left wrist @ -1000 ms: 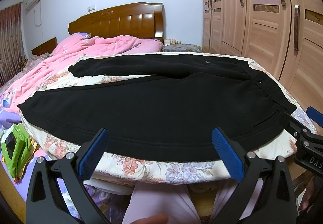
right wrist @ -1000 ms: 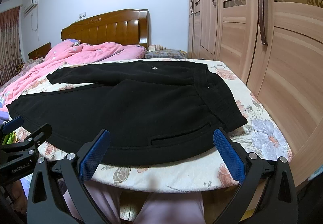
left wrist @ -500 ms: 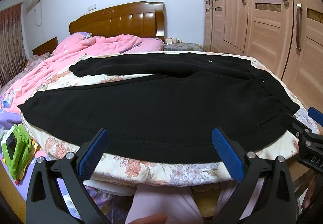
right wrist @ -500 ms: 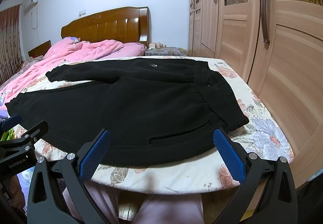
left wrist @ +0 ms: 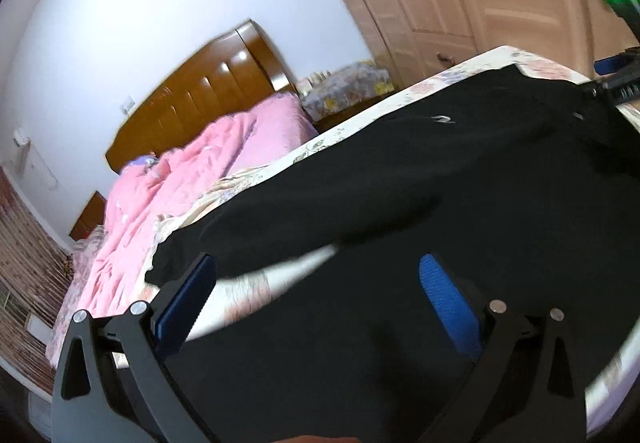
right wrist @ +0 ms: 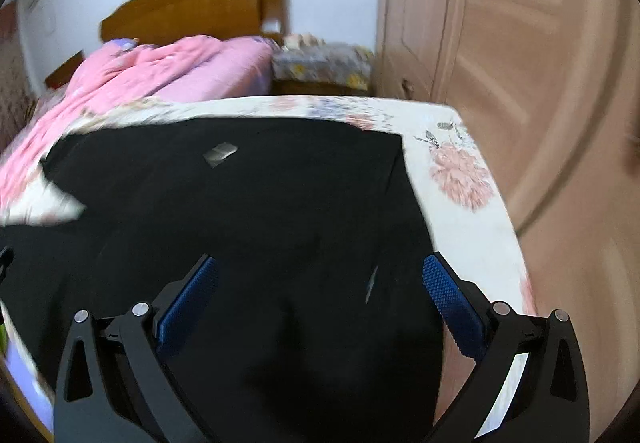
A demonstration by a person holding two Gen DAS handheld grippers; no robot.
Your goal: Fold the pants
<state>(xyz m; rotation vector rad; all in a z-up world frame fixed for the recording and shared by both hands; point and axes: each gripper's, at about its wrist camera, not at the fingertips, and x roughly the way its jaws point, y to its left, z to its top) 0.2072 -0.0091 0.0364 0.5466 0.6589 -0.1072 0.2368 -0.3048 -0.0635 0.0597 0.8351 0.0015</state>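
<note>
Both grippers, left [left wrist: 316,297] and right [right wrist: 320,297], wide open, empty. Pants [right wrist: 248,211] soft, floppy; you pinch near waistband and near hem.

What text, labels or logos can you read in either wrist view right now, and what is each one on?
No text is legible.
Pants: a small pale logo, a shape rather than letters.
The same logo in the right wrist view: blurred.
Right gripper body: pale markings, too smeared to read.

Each gripper [left wrist: 316,283] [right wrist: 320,283] is built of black angular arms, fitted with ribbed blue pads [right wrist: 450,297] and silver screws [right wrist: 501,308].
</note>
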